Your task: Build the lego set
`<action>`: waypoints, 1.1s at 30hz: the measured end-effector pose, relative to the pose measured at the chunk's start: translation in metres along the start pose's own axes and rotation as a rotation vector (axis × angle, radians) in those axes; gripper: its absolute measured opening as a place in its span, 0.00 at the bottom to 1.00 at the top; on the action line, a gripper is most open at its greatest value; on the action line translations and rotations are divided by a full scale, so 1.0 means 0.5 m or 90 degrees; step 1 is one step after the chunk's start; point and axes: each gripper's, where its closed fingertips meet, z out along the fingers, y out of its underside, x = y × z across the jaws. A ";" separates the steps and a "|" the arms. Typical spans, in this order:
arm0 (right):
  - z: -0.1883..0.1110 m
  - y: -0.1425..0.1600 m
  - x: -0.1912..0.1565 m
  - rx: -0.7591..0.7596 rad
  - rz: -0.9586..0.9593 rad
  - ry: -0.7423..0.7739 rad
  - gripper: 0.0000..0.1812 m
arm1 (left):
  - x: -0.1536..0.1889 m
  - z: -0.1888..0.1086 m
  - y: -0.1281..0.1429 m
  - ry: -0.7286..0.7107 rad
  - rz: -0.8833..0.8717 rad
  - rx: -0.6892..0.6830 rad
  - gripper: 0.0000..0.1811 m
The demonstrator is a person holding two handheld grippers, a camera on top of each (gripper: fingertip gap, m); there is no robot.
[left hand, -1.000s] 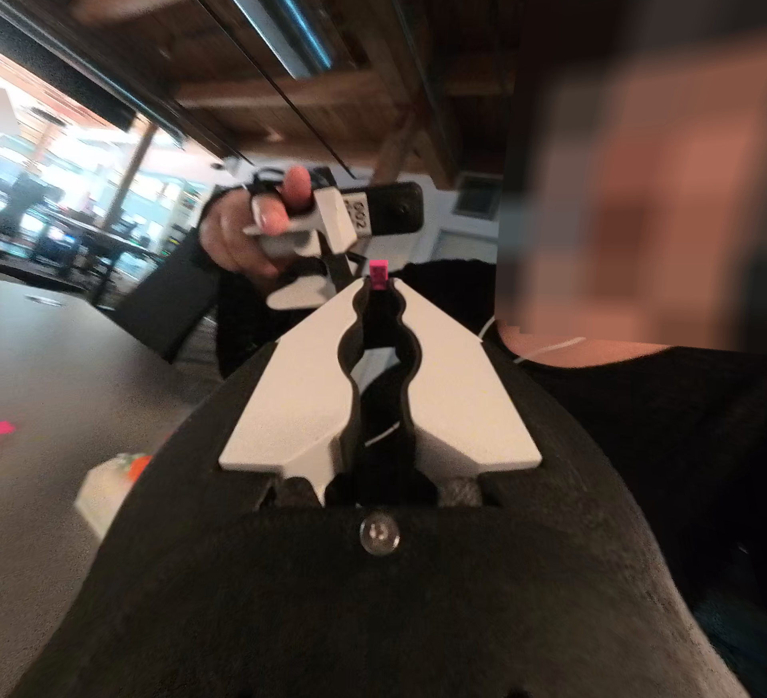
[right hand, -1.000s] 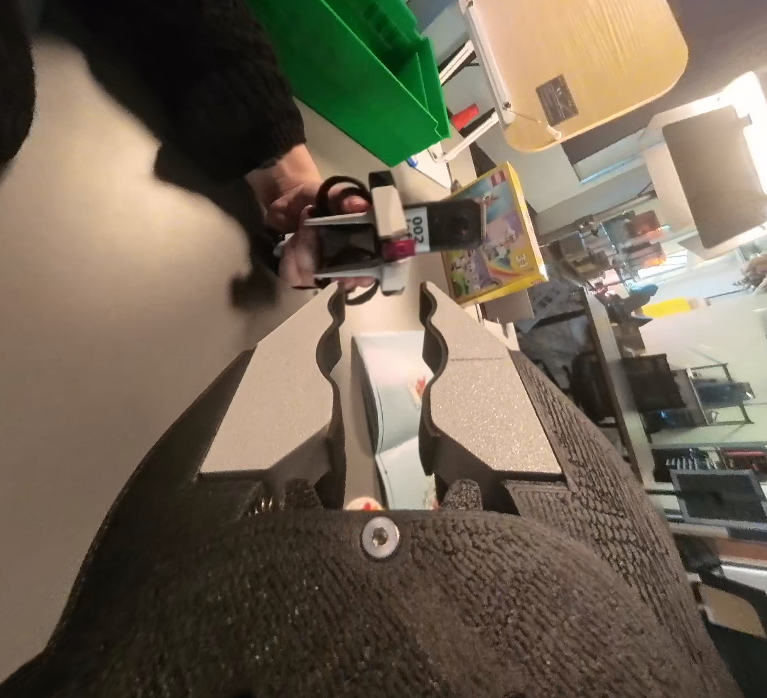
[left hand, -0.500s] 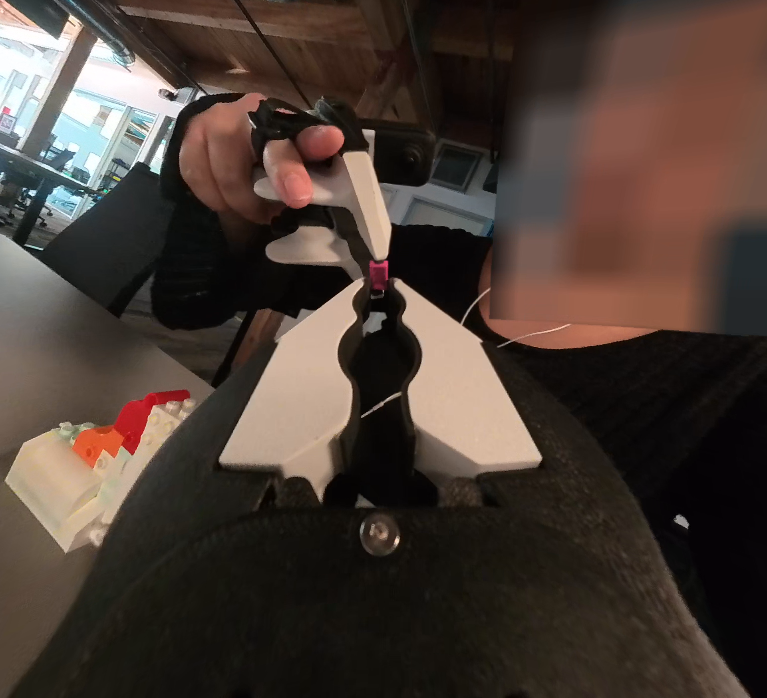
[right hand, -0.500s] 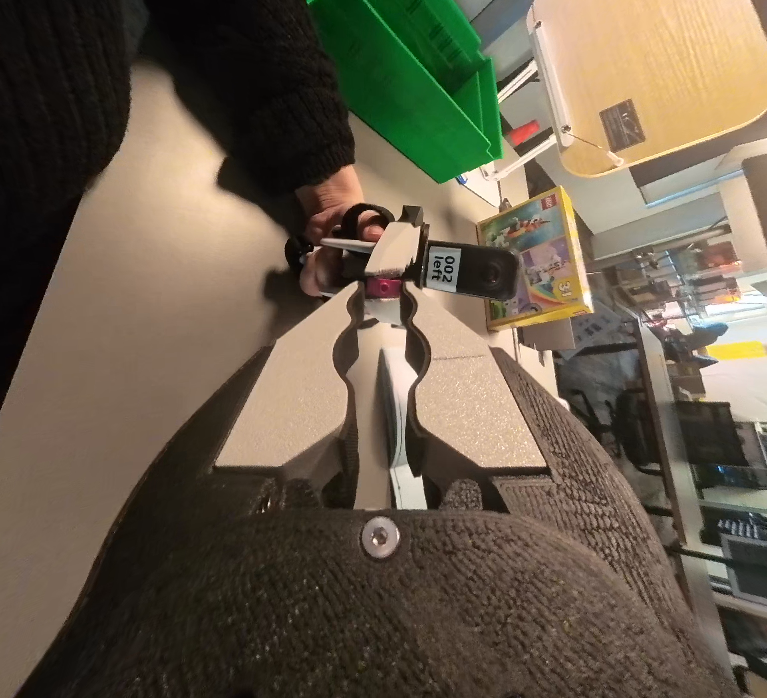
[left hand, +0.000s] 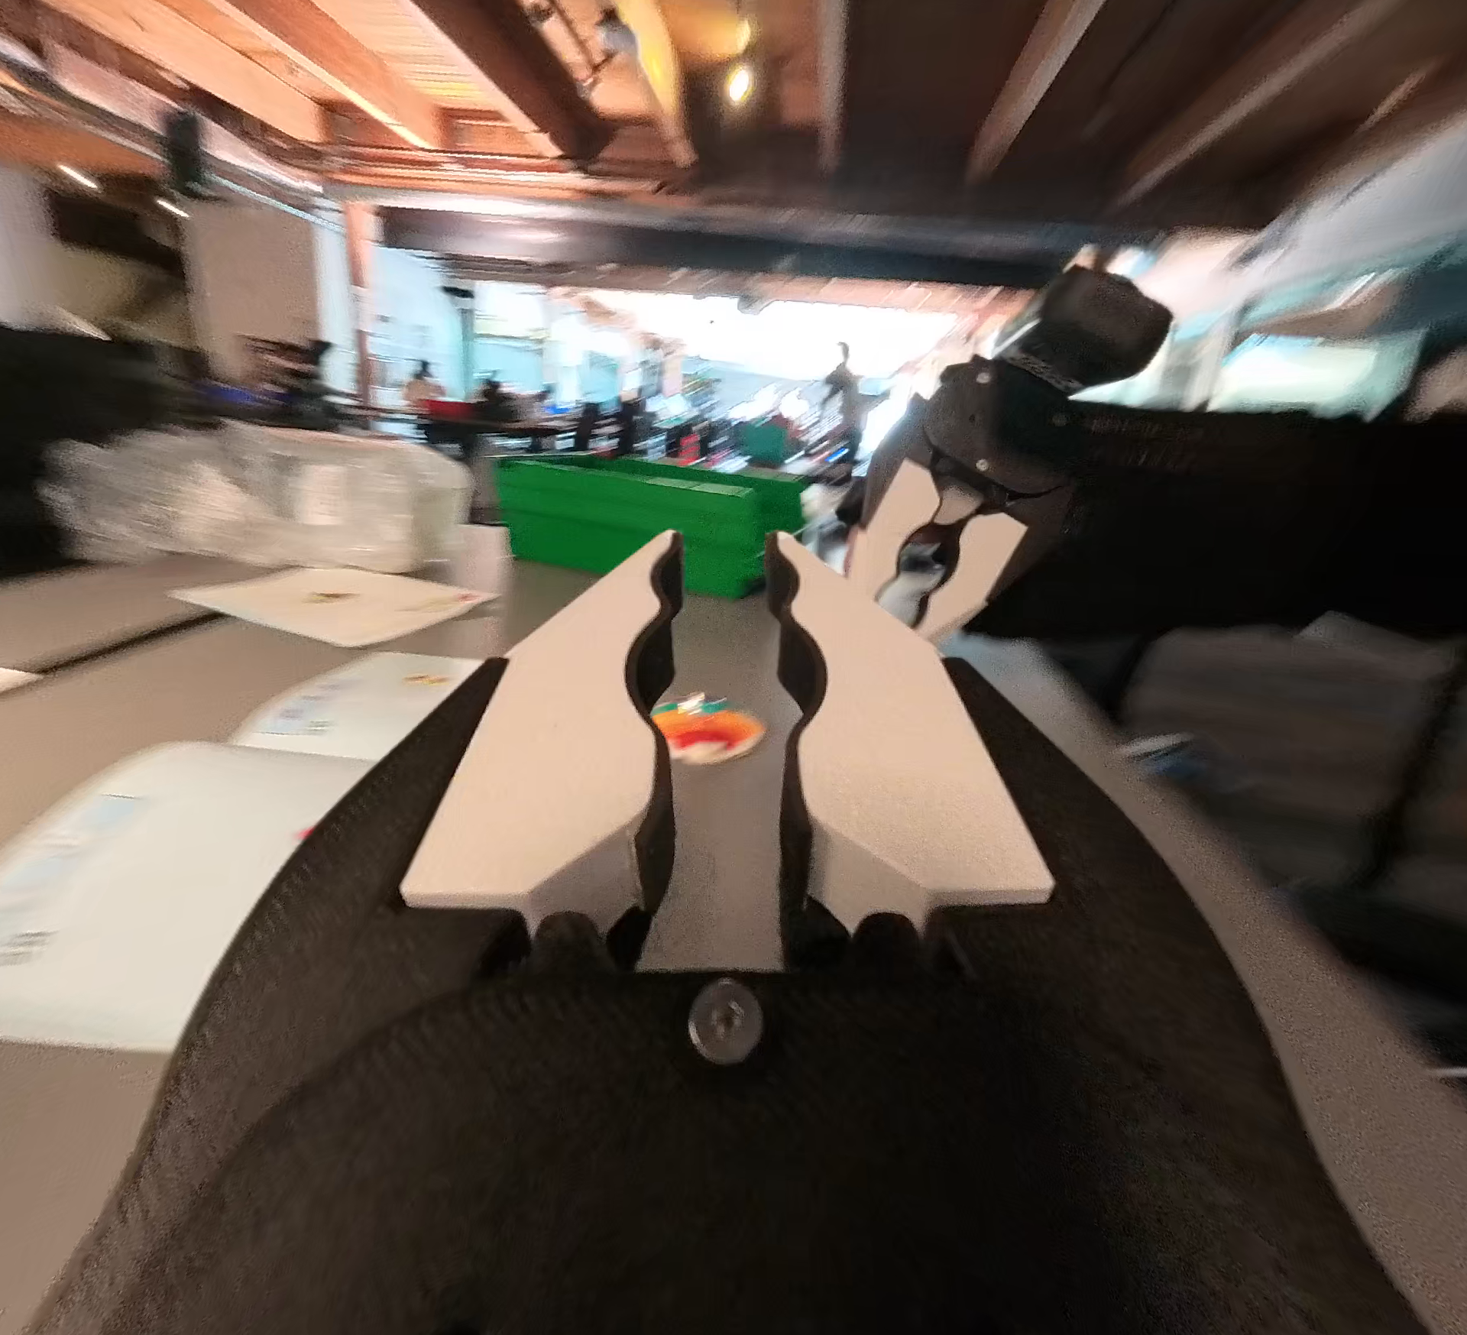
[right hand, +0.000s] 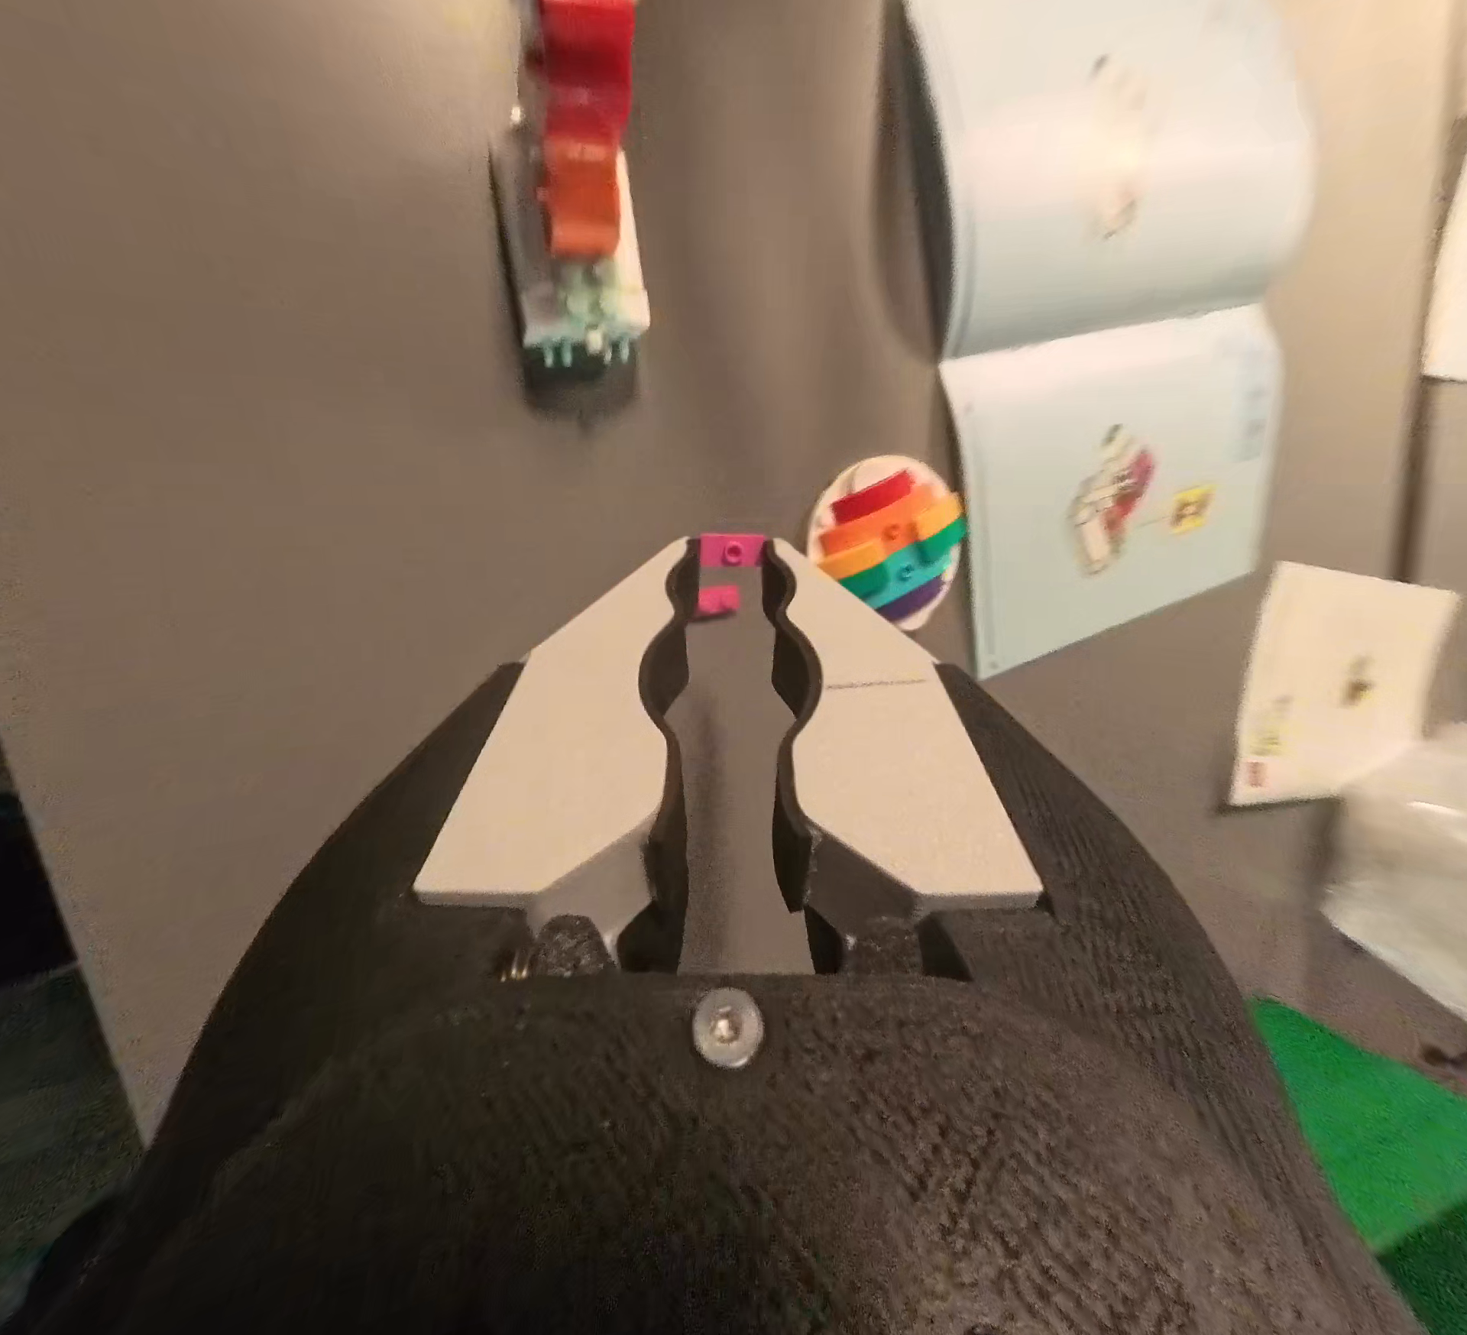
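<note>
My right gripper (right hand: 732, 549) pinches a small magenta plate (right hand: 732, 550) crosswise at its very tips, studs toward the camera; a second magenta piece (right hand: 717, 601) shows just below it, between the fingers, and I cannot tell whether it lies on the table (right hand: 238, 423) or hangs off the first. My left gripper (left hand: 721, 557) is parted and carries nothing.

The relation that matters: the half-built model (right hand: 578, 130), white with red and orange bricks, lies ahead and left of my right tips, well apart, its long axis running away from me, almost in line with my fingers. The held plate's long side runs across that axis. The rainbow disc (right hand: 887, 541) sits just right of the tips, far nearer than the model, with the open booklet (right hand: 1111, 487) beyond it.

From the left view the disc (left hand: 706, 729) shows through my open fingers, so the empty left is near enough to steady it, while the right gripper (left hand: 933, 578) hangs farther off to the side.
</note>
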 end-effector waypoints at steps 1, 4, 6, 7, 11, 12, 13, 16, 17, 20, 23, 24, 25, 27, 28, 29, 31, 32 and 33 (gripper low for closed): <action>0.013 0.012 -0.005 -0.007 -0.001 -0.019 0.08 | 0.000 0.002 0.007 -0.010 0.022 -0.010 0.10; 0.035 0.036 -0.013 -0.029 -0.013 -0.065 0.08 | 0.006 0.006 0.020 -0.014 0.051 -0.032 0.11; 0.041 0.044 -0.011 -0.038 -0.026 -0.082 0.08 | 0.004 0.006 0.021 -0.018 0.051 -0.030 0.10; 0.044 0.048 -0.010 -0.042 -0.030 -0.092 0.08 | 0.001 0.005 0.019 -0.019 0.043 -0.028 0.10; 0.046 0.061 -0.009 -0.056 -0.036 -0.131 0.08 | -0.017 0.001 0.014 -0.028 -0.006 -0.014 0.10; 0.047 0.063 -0.008 -0.057 -0.037 -0.137 0.08 | -0.021 0.000 0.013 -0.030 -0.016 -0.009 0.10; 0.047 0.063 -0.007 -0.054 -0.036 -0.143 0.08 | -0.025 -0.002 0.011 -0.033 -0.026 -0.005 0.10; 0.047 0.057 -0.007 -0.035 -0.024 -0.157 0.08 | -0.031 -0.004 0.009 -0.033 -0.044 0.001 0.10; 0.048 0.055 -0.007 -0.030 -0.020 -0.162 0.08 | -0.031 -0.004 0.009 -0.033 -0.047 0.002 0.10; 0.052 0.059 -0.008 -0.031 -0.014 -0.170 0.08 | -0.028 -0.005 0.008 -0.029 -0.045 0.005 0.09; 0.058 0.065 -0.010 -0.030 -0.014 -0.167 0.08 | -0.030 -0.007 0.005 -0.025 -0.061 0.013 0.09; 0.058 0.063 -0.009 -0.025 -0.012 -0.164 0.08 | -0.033 -0.007 0.004 -0.026 -0.070 0.016 0.09; 0.057 0.064 -0.009 -0.024 -0.010 -0.163 0.08 | -0.036 -0.008 0.003 -0.027 -0.078 0.019 0.08; 0.057 0.065 -0.009 -0.022 -0.005 -0.162 0.08 | -0.039 -0.010 0.002 -0.028 -0.088 0.023 0.08; 0.057 0.065 -0.009 -0.021 -0.002 -0.162 0.08 | -0.039 -0.009 0.002 -0.027 -0.090 0.024 0.08; 0.057 0.065 -0.010 -0.021 0.000 -0.162 0.08 | -0.039 -0.009 0.002 -0.027 -0.089 0.023 0.08; 0.057 0.064 -0.009 -0.019 0.003 -0.161 0.08 | -0.036 -0.008 0.003 -0.024 -0.082 0.021 0.07; 0.058 0.064 -0.009 -0.017 0.006 -0.162 0.08 | -0.034 -0.008 0.004 -0.022 -0.078 0.019 0.07; 0.058 0.063 -0.009 -0.016 0.008 -0.164 0.08 | -0.032 -0.007 0.005 -0.020 -0.075 0.017 0.07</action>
